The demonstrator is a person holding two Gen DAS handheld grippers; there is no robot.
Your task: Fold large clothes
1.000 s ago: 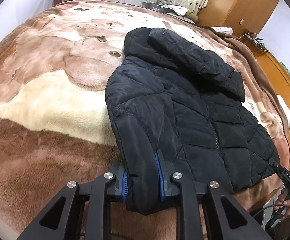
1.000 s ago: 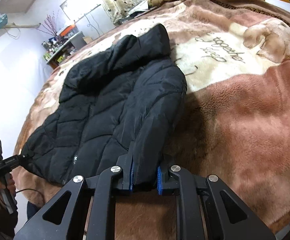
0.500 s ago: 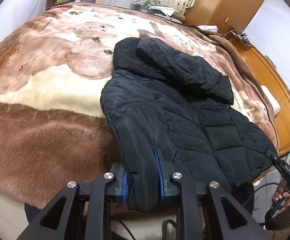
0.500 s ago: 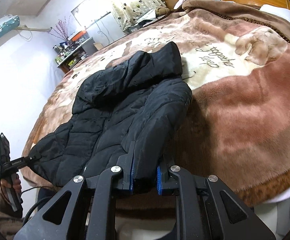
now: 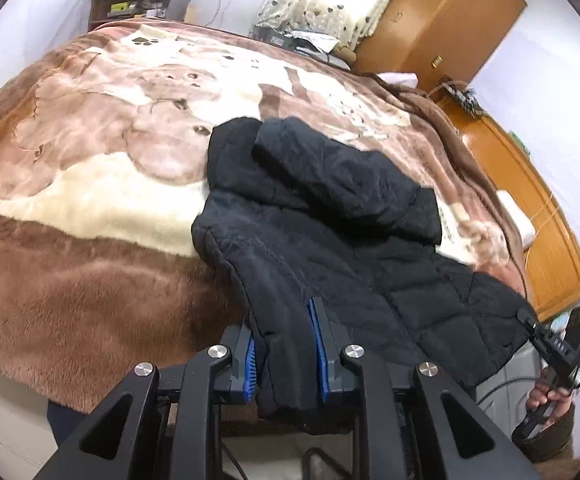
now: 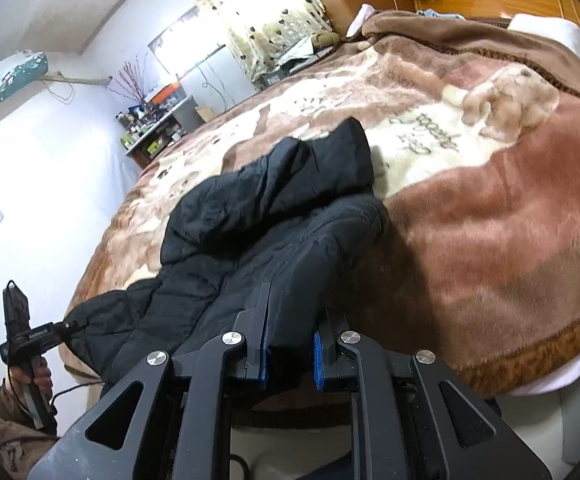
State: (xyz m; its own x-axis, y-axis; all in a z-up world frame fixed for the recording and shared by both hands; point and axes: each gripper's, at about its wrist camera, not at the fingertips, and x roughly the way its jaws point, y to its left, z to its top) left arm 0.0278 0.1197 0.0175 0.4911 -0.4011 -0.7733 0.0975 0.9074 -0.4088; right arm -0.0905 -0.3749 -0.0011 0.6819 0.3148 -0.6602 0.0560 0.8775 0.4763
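Bright window light washes out the walls; slight motion blur, curved fisheye edges.

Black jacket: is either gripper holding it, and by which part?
Both. The left gripper clamps one sleeve end of the black jacket; the right gripper clamps the other.

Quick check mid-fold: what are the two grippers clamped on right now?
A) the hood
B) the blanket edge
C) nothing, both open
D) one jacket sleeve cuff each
D: the left gripper and the right gripper each pinch a sleeve end of the black puffer jacket between blue pads.
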